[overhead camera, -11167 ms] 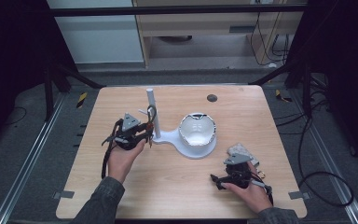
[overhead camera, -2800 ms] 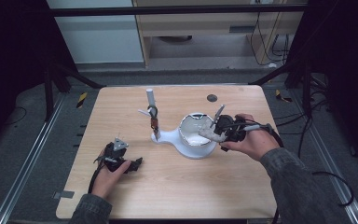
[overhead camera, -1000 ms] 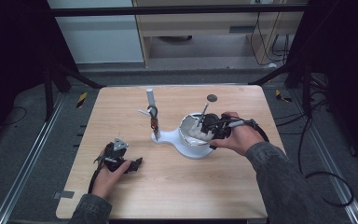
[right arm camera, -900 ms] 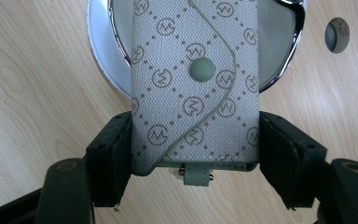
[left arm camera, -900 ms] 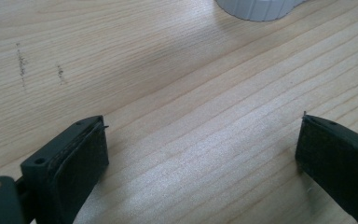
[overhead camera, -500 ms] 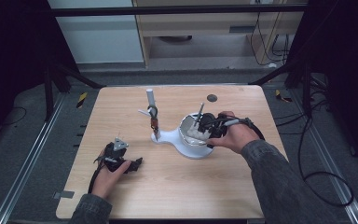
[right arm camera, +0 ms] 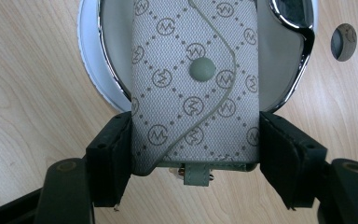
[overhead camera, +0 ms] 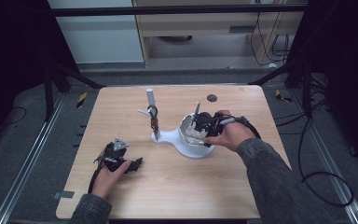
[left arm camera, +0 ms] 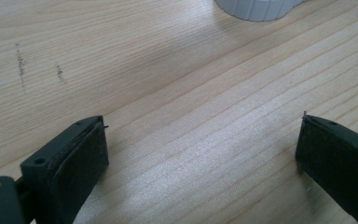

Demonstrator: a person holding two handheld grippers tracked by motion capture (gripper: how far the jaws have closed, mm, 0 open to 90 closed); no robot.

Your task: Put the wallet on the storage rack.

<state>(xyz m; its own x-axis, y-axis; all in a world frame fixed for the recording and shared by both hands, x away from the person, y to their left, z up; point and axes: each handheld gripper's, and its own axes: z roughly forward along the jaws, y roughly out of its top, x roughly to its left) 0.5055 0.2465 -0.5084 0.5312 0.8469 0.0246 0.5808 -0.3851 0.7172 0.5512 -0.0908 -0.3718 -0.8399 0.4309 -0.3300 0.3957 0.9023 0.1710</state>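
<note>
A grey monogrammed key pouch (right arm camera: 196, 84) with a snap button sits between the black pads of my right gripper (right arm camera: 196, 140), which is shut on its sides. The pouch (overhead camera: 195, 133) hangs over the round white dish (right arm camera: 86, 56) with a chrome rim; I cannot tell whether it touches the dish floor. In the high view my right gripper (overhead camera: 200, 123) is over the dish (overhead camera: 196, 151) at the table's middle right. My left gripper (overhead camera: 135, 163) rests on the table at the front left, open, and its jaws (left arm camera: 196, 154) have bare wood between them.
The dish joins a white base with an upright post (overhead camera: 150, 98), and a small dark item (overhead camera: 154, 122) hangs from the post's hook. A round hole (overhead camera: 211, 98) marks the table's far side. Bare wood spreads across the table's front (overhead camera: 191, 186).
My right gripper has edged left with the pouch, further over the dish. The left gripper has not moved.
</note>
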